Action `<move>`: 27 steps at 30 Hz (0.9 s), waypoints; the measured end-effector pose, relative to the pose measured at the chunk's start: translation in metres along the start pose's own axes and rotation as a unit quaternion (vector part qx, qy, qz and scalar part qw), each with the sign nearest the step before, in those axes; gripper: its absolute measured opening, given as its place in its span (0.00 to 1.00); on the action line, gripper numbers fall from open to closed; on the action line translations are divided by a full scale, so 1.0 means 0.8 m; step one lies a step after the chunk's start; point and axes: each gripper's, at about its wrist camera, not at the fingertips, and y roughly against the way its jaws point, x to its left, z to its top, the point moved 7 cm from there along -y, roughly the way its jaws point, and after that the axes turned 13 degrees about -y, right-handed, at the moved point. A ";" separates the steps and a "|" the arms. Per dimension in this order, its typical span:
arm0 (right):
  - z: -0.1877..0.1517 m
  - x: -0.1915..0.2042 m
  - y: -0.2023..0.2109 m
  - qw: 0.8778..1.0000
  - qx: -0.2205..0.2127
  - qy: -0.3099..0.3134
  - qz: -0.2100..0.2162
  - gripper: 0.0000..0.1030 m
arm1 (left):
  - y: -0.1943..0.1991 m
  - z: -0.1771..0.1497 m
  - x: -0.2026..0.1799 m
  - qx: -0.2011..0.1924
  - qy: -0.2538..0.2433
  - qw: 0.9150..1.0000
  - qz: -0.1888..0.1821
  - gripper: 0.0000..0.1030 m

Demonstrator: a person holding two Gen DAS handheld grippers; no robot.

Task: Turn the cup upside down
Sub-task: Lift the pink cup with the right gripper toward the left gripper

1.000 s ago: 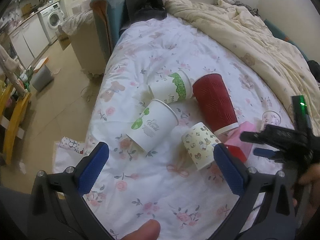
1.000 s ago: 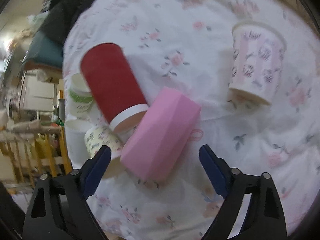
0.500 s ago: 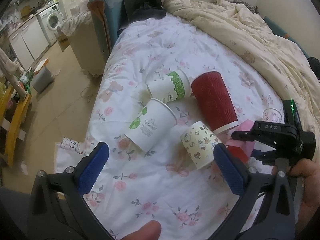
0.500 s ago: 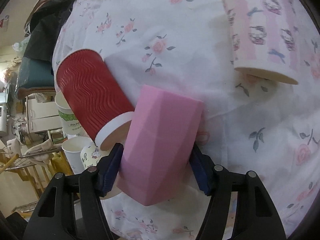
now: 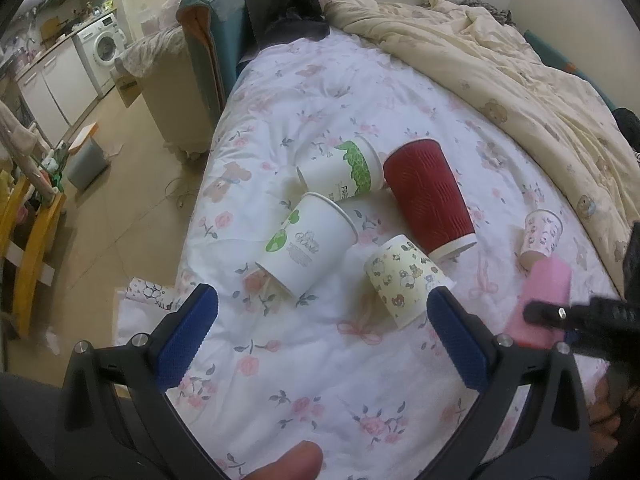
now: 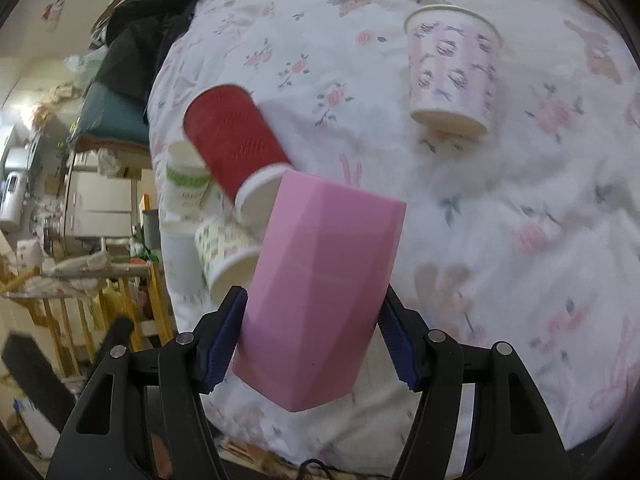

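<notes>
My right gripper [image 6: 312,340] is shut on a pink faceted cup [image 6: 320,280] and holds it tilted above the floral bedsheet [image 6: 520,208]. The pink cup also shows in the left wrist view [image 5: 540,300], with the right gripper [image 5: 576,316] on it. My left gripper [image 5: 320,340] is open and empty, hovering above the sheet [image 5: 320,380] in front of the cups.
Several paper cups sit on the bed: a red ribbed one [image 5: 430,196] [image 6: 236,140], two white-green ones [image 5: 308,244] [image 5: 344,172], a cartoon-print one [image 5: 404,276] and a small pink-print one [image 5: 540,236] [image 6: 452,68]. A cream duvet [image 5: 500,64] lies behind. The bed edge drops to the floor [image 5: 120,200] on the left.
My right gripper has closed on the pink cup and lifted it off the sheet, moving it right and away from the red cup. The left gripper has barely moved.
</notes>
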 end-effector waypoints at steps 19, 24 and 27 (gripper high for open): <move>-0.112 0.004 -0.079 0.975 0.098 0.182 -0.077 0.66 | 0.012 -0.030 0.014 0.016 0.012 1.000 -0.001 1.00; -0.122 0.021 -0.098 0.966 0.108 0.218 -0.086 0.65 | 0.005 -0.033 0.021 0.032 0.021 0.999 -0.001 1.00; -0.125 0.027 -0.108 0.962 0.107 0.234 -0.092 0.65 | 0.003 -0.034 0.019 0.036 0.017 0.999 0.000 1.00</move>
